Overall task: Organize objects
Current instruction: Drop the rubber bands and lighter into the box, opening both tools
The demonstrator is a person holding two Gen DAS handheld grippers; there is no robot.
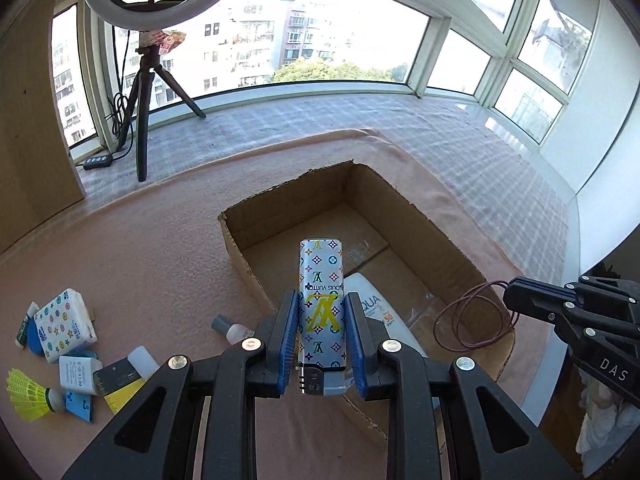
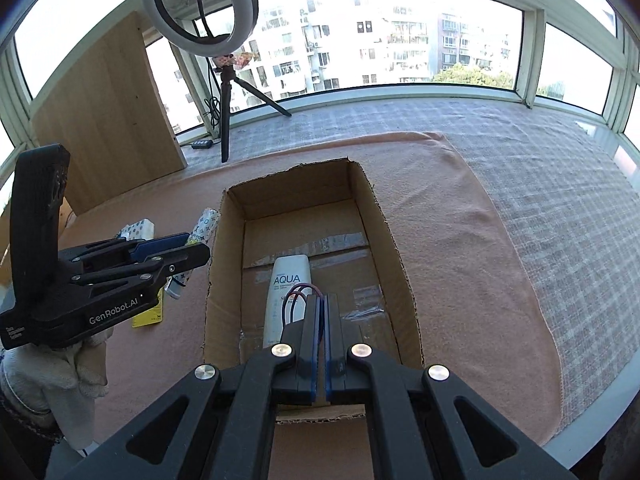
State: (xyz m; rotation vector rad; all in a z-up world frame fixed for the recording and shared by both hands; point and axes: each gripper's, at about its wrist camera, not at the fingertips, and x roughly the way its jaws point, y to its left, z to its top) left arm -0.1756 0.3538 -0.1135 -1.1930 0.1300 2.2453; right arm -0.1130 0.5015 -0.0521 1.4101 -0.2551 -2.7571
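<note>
Your left gripper [image 1: 322,312] has its blue pads clamped on both sides of the lighter [image 1: 321,304], which stands up between them, metal head down by the palm, printed end poking above the near-left wall of the box [image 1: 248,248]. Your right gripper [image 2: 322,308] is pressed fully closed, pinching a thin loop of hair tie [image 2: 302,291] at the tips, over the box's near half.

The box is open-topped with ragged cut edges, and its floor is mostly bare: only the white tube [image 2: 286,292] lies along the near-left part, so the far half and right side are free. Around it, the pink cloth [image 2: 460,240] is bare to the right and beyond, ending at the checked sill cover [image 2: 540,184]. A tripod [image 2: 226,120] carrying a ring light [image 2: 199,6] stands at the far left, next to a wooden panel [image 2: 104,108].

The near wall of the box is largely covered by gripper bodies in both views. In the left view the tube is half hidden behind the lighter and the right-hand finger; only part of its print reads. In the right view the hair tie shows just a small arc at the tips.

Only the left view shows the full loop hanging from the right gripper above the box's right wall, and the pile on the cloth to the left: a tissue pack [image 1: 66,324], a yellow shuttlecock [image 1: 32,396], a small bottle [image 1: 234,328], and some small cards and packets I can't identify. Only the right view shows your white-gloved left hand [image 2: 52,372] on the handle.
</note>
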